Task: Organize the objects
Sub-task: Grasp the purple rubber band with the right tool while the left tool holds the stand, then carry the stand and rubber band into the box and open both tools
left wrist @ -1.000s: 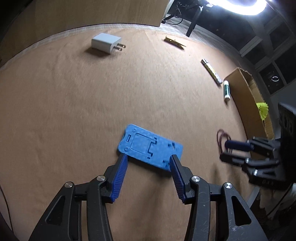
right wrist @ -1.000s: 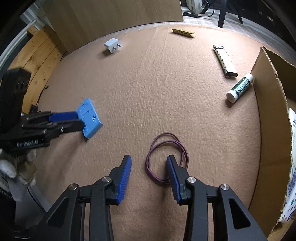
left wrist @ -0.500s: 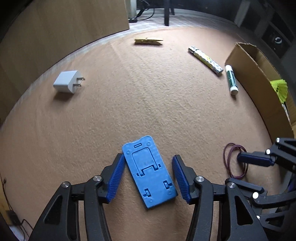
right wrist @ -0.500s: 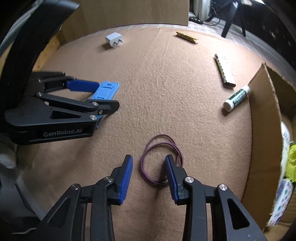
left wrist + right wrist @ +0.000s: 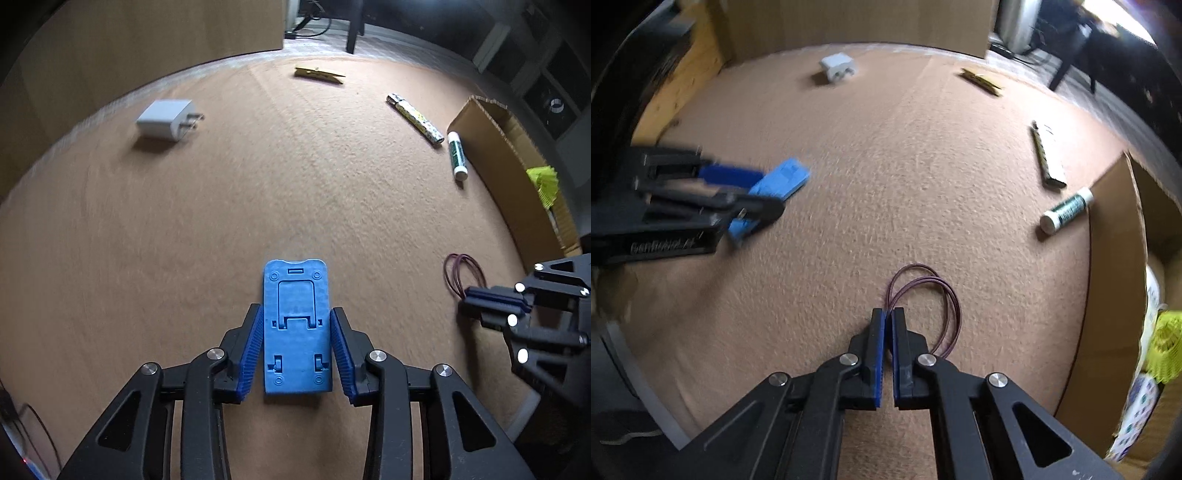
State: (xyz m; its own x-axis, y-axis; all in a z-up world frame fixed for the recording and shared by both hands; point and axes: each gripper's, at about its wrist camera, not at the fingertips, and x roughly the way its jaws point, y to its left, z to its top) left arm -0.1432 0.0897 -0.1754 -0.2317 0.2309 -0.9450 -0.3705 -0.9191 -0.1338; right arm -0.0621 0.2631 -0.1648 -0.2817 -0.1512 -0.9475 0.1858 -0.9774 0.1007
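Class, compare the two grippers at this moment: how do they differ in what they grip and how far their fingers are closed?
The left gripper straddles a rigid blue phone stand, a finger along each long side; the right gripper pinches a thin purple rubber band. The left gripper's fingers are held wide by the stand; the right gripper's are nearly touching. Both have blue ribbed pads and work low over the same brown felt table.
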